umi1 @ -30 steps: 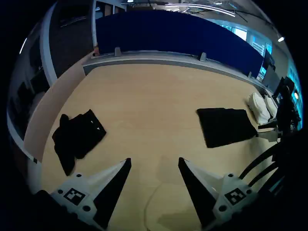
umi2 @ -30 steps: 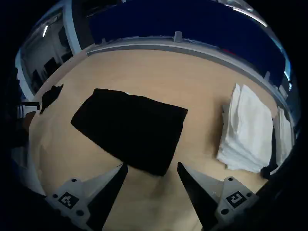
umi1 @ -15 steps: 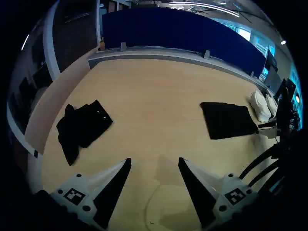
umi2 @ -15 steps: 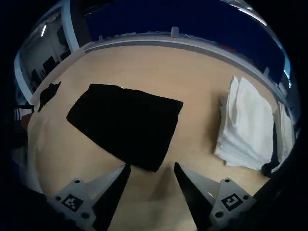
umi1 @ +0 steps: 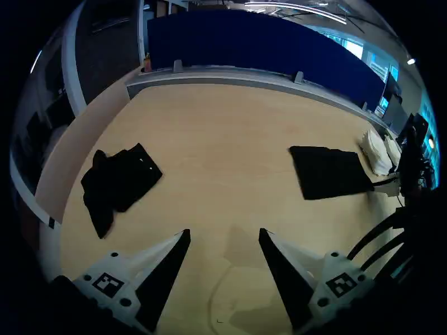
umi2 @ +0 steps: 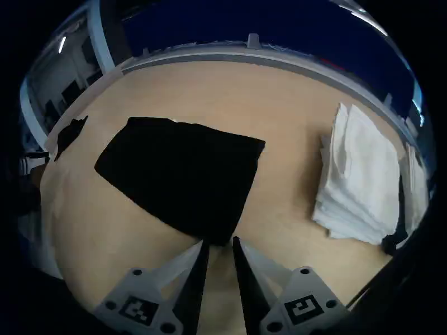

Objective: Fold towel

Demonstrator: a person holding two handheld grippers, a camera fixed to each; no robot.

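Observation:
A folded black towel (umi2: 179, 170) lies flat on the light wooden table (umi2: 268, 100). My right gripper (umi2: 220, 241) has its fingers drawn in to a narrow gap, pinching the towel's near corner. In the left gripper view the same towel (umi1: 327, 170) lies at the right, with the right gripper (umi1: 388, 187) at its far right edge. My left gripper (umi1: 223, 231) hangs open over bare table, holding nothing. A crumpled black cloth (umi1: 117, 181) lies to its left, also seen small as the far-left black cloth (umi2: 70, 134).
A stack of folded white towels (umi2: 360, 178) lies right of the black towel, seen as the white stack (umi1: 380, 151) far right. A blue partition (umi1: 251, 44) runs along the table's back edge. Dark cables (umi1: 391, 234) hang at the right.
My right gripper's fingers have closed from wide apart to a narrow gap at the black towel's near corner. The left gripper stays open and has barely shifted.

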